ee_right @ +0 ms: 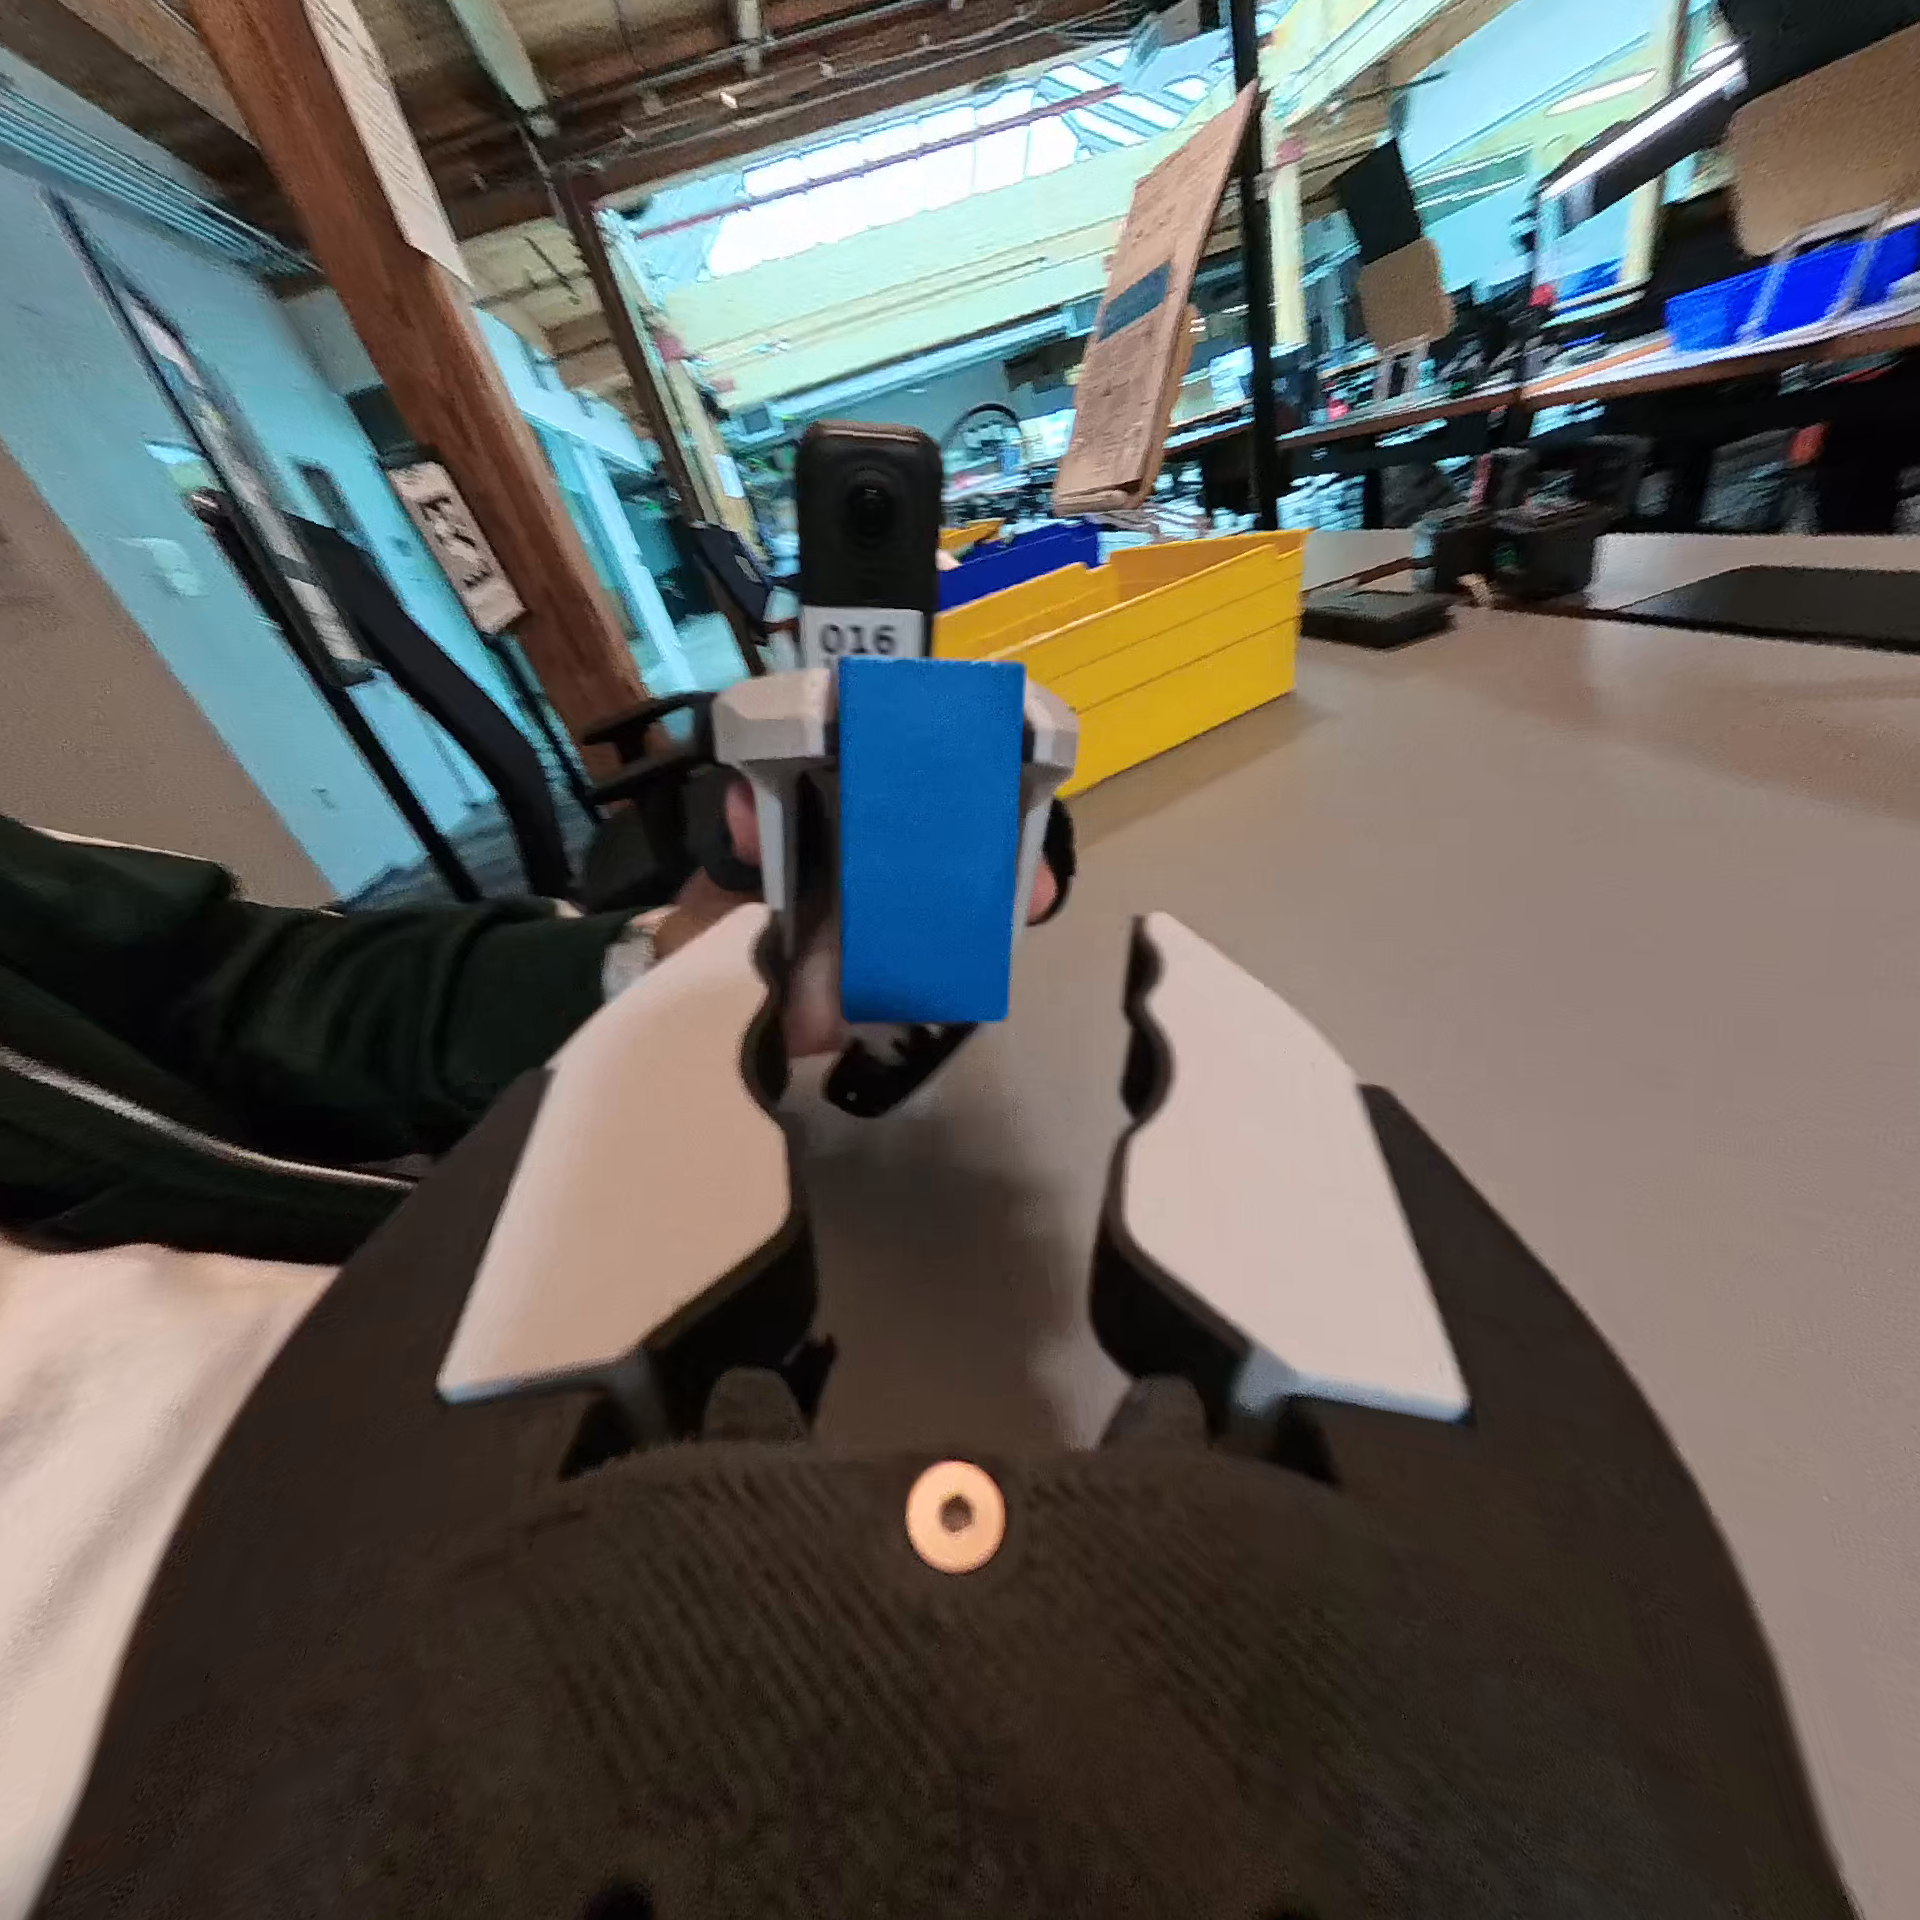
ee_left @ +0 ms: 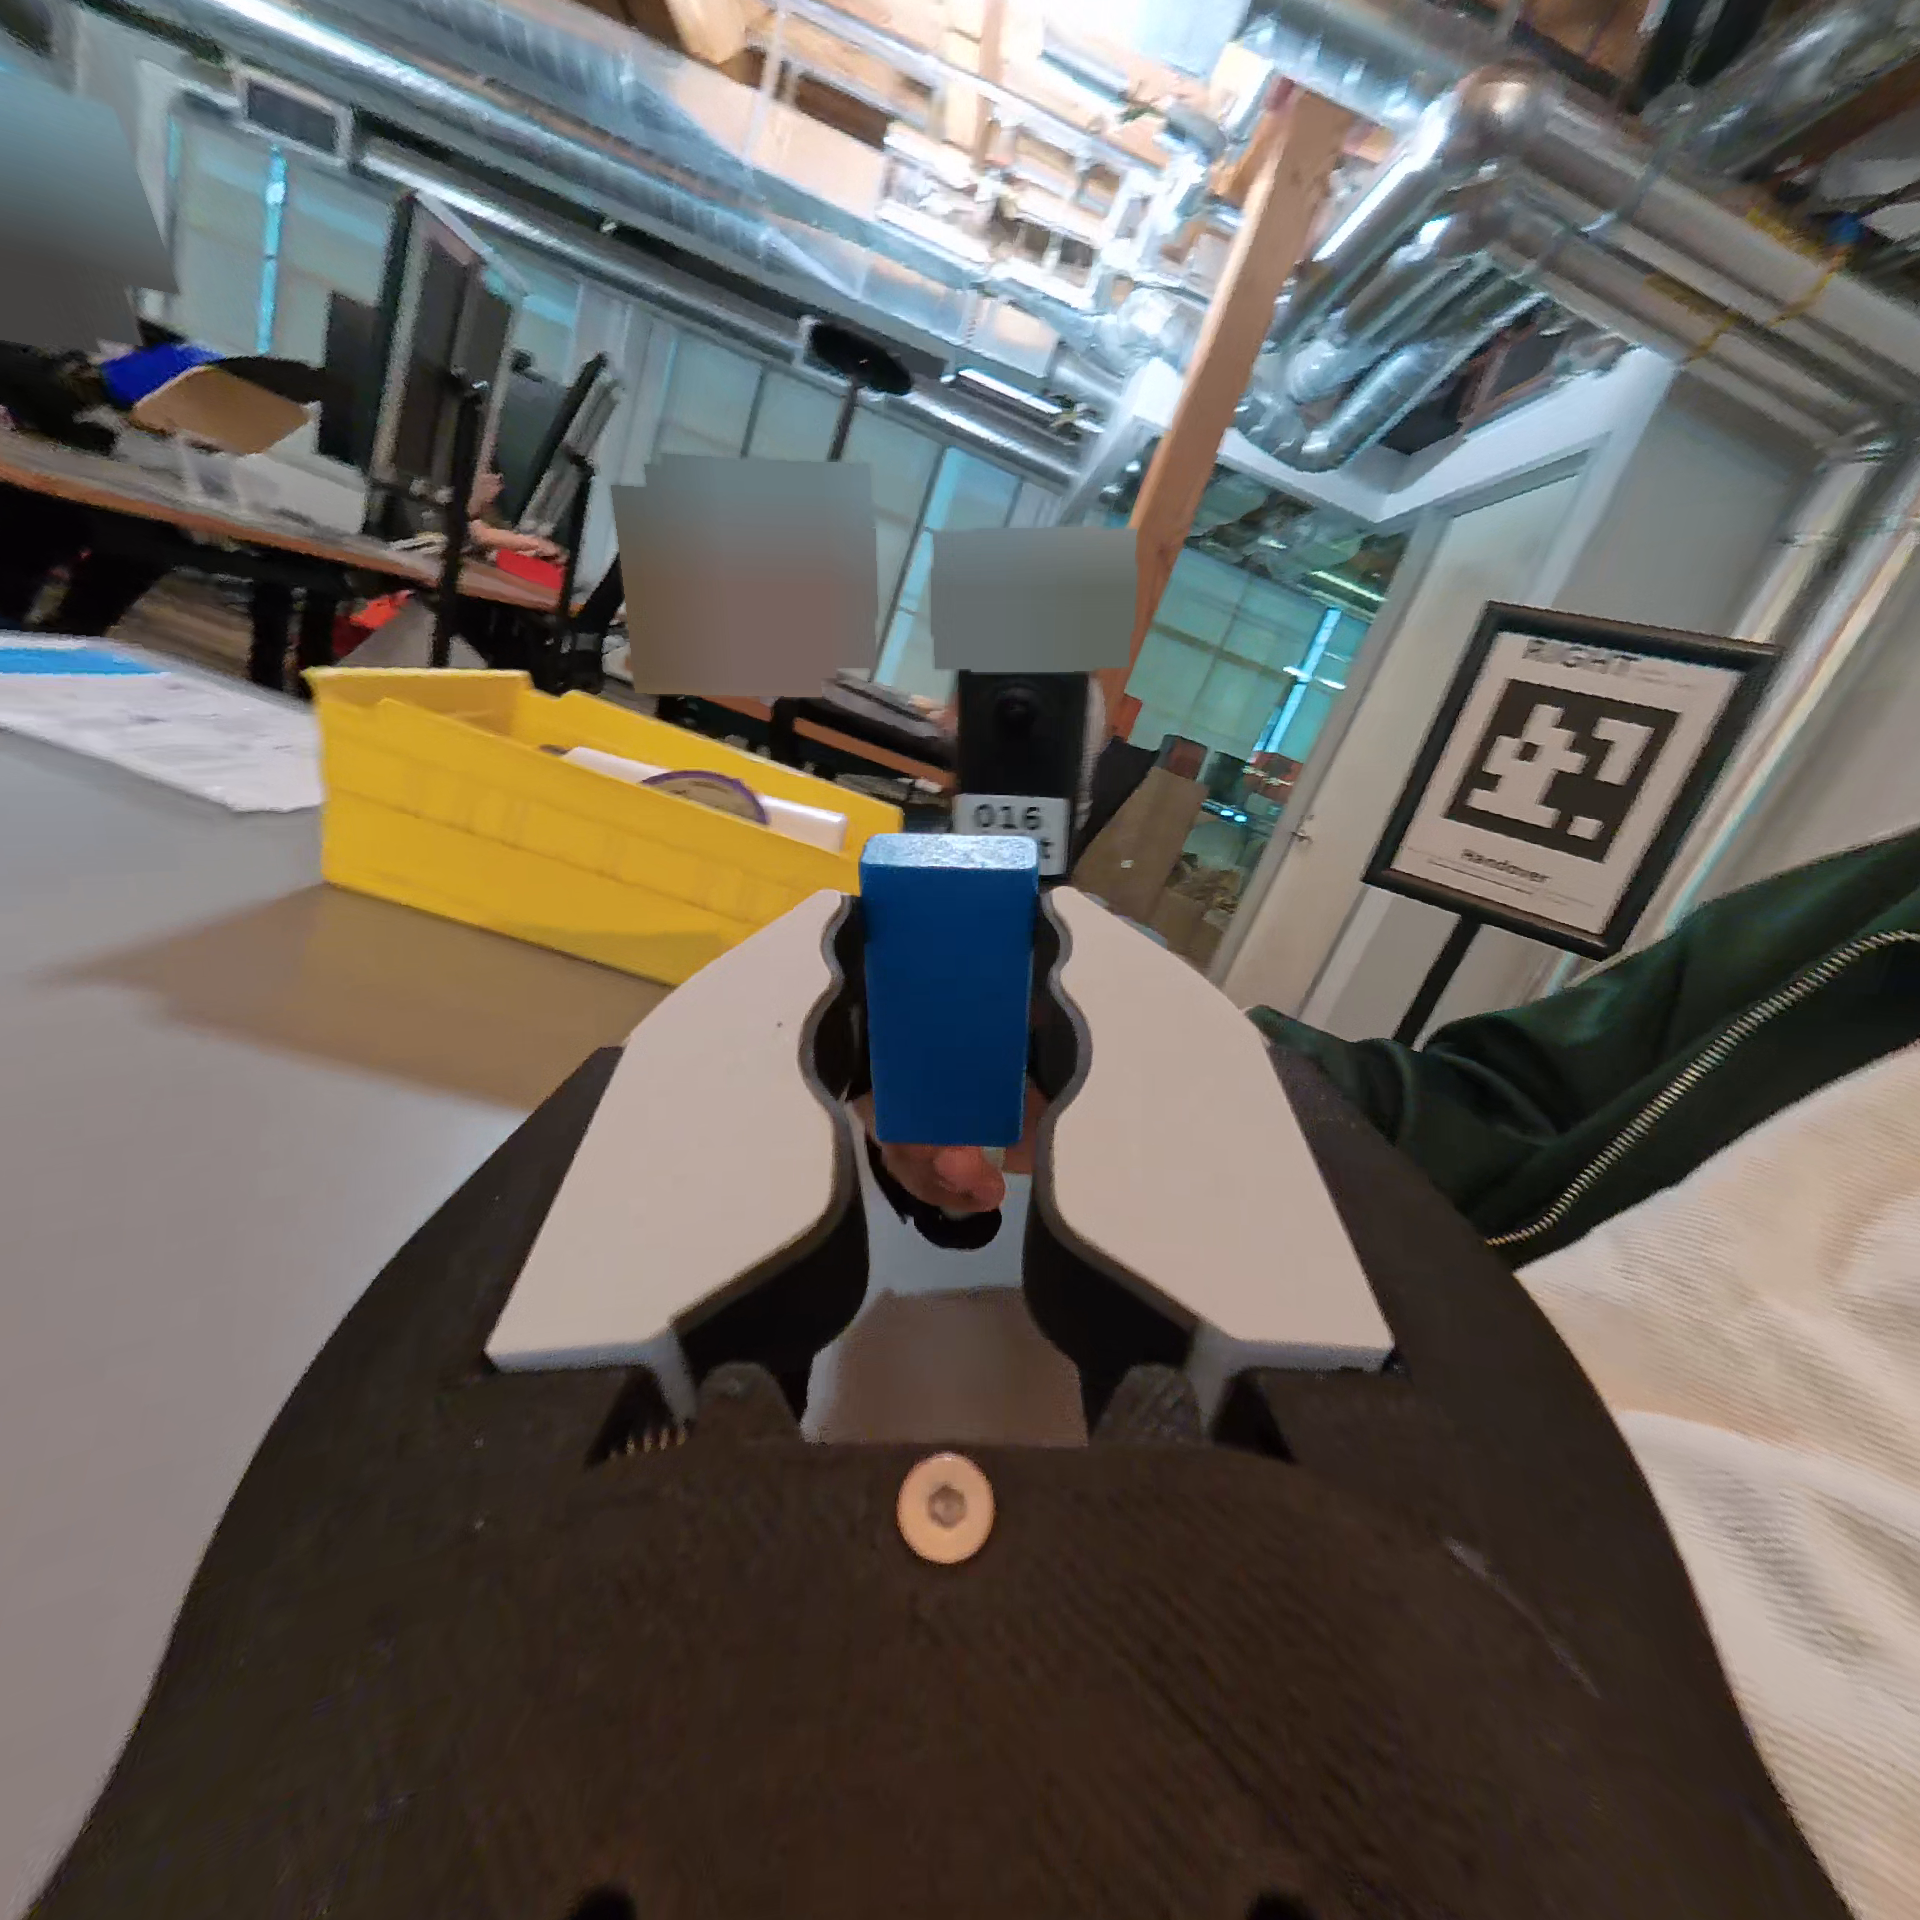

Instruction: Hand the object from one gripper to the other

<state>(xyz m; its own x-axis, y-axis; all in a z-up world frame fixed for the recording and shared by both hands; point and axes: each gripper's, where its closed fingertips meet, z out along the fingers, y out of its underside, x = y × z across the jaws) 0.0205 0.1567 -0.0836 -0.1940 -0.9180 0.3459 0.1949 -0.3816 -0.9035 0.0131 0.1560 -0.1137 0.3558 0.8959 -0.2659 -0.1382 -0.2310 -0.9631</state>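
A blue rectangular block stands upright between the white fingers of my left gripper, which is shut on it and holds it above the grey table. In the right wrist view the same block shows straight ahead, pinched between the left gripper's fingers. My right gripper is open and empty. Its fingertips sit just short of the block's lower end, one to each side, not touching it. The right gripper's black camera shows behind the block.
A yellow bin holding some items stands on the table beyond the grippers; it also shows in the right wrist view with a blue bin behind it. A framed marker sign stands at right. A dark green sleeve is close by. Both grippers' tips are close together, under 4 cm apart.
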